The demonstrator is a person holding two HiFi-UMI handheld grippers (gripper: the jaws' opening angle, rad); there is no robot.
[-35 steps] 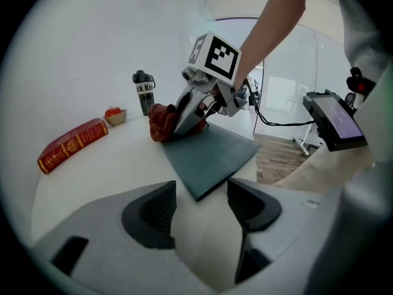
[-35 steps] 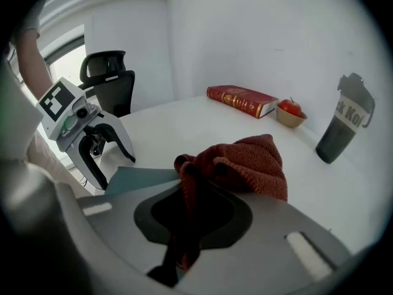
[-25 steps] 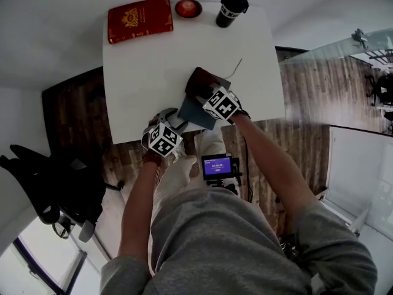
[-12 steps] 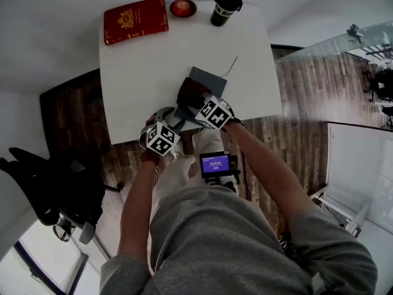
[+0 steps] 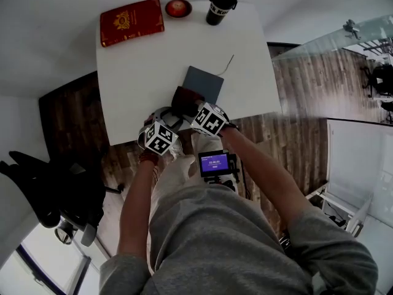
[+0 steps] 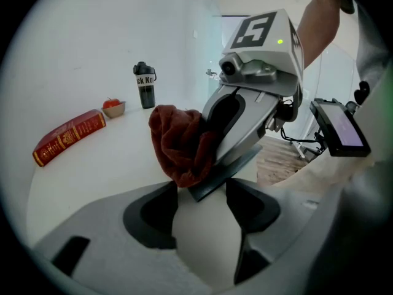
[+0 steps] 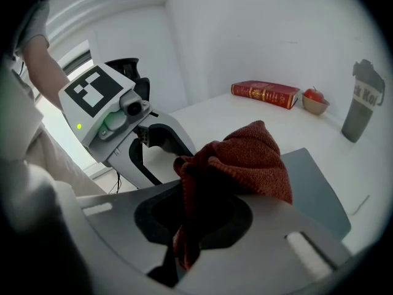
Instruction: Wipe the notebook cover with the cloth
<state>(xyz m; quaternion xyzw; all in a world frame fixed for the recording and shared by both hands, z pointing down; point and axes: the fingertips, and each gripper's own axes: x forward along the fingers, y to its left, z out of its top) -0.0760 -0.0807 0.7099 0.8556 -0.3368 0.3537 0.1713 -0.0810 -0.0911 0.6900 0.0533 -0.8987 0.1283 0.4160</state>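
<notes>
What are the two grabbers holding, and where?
The right gripper pinches the red cloth by a bunched fold hanging between its jaws. The left gripper is open and holds nothing.

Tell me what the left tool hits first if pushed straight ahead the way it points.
The left tool would likely meet the near corner of the grey notebook first, right off its open jaws; the red cloth sits just behind, depth unclear.

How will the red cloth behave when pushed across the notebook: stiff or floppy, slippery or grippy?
Probably floppy: the cloth bunches and droops in folds from the right gripper. Its knitted weave likely drags rather than slides, so the thin notebook might shift with it.
</notes>
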